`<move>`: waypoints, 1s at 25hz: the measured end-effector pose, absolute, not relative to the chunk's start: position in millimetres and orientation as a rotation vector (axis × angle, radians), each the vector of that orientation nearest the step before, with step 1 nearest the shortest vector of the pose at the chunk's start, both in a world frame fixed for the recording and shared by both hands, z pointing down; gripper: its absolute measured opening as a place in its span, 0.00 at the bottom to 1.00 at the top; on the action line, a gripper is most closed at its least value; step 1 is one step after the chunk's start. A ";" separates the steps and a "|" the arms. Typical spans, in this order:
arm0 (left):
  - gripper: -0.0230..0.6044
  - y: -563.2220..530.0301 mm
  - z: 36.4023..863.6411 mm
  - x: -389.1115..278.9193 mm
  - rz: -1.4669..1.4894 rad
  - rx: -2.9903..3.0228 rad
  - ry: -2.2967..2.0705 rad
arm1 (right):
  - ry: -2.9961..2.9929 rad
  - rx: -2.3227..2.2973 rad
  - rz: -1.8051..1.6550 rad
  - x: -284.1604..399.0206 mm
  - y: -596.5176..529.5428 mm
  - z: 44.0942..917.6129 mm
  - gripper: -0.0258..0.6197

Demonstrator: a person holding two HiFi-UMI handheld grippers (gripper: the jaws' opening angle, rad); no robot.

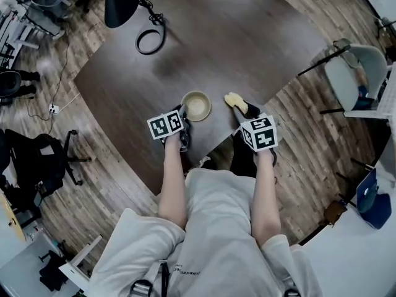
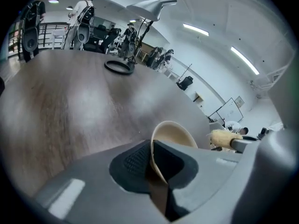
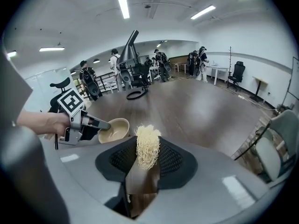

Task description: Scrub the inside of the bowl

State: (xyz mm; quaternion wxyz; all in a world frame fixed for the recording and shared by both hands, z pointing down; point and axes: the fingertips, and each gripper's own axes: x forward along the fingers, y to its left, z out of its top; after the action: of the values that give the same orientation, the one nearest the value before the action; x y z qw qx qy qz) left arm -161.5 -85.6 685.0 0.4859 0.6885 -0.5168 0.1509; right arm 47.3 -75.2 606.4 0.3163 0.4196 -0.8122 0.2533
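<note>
A cream bowl rests on the dark wooden table near its front edge. My left gripper is shut on the bowl's near rim; in the left gripper view the bowl wall stands between the two pads. My right gripper is shut on a pale yellow fibrous scrubber, held just right of the bowl and apart from it. In the right gripper view the scrubber sticks up between the pads, with the bowl and the left gripper off to the left.
A black cable coil and a black lamp sit at the table's far side. A grey chair stands to the right, a black chair to the left. The table's front corner lies just below the grippers.
</note>
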 end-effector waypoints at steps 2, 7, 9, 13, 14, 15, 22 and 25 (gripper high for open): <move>0.06 -86.0 678.8 -160.3 0.388 1.699 -1.287 | -2.185 1.067 0.646 37.0 -73.1 598.7 0.27; 0.06 -94.0 652.3 -151.6 0.445 1.796 -1.345 | -2.332 1.002 0.537 4.7 -83.6 572.4 0.26; 0.06 -95.9 636.1 -151.7 0.458 1.825 -1.373 | -2.375 0.956 0.551 -14.3 -86.1 566.0 0.26; 0.06 -84.4 613.6 -157.8 0.479 1.847 -1.412 | -2.375 0.783 0.537 -58.6 -75.6 568.0 0.26; 0.06 -81.0 609.2 -160.8 0.487 1.849 -1.425 | -2.363 0.736 0.534 -68.9 -72.0 569.9 0.26; 0.06 -76.6 605.1 -164.0 0.497 1.852 -1.438 | -2.346 0.689 0.529 -78.6 -67.0 572.3 0.26; 0.07 -42.9 590.2 -192.8 0.623 1.920 -1.515 | -2.308 0.507 0.396 -139.6 -43.6 575.8 0.26; 0.07 -31.5 593.4 -202.7 0.693 1.946 -1.523 | -2.355 0.479 0.381 -164.1 -38.1 572.3 0.26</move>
State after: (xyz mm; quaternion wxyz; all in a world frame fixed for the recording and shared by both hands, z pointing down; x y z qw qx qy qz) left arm -202.7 -31.5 593.4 0.2837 0.7270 -0.5691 0.2591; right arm -164.1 -38.1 572.3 0.3469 0.1846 -0.9077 0.1470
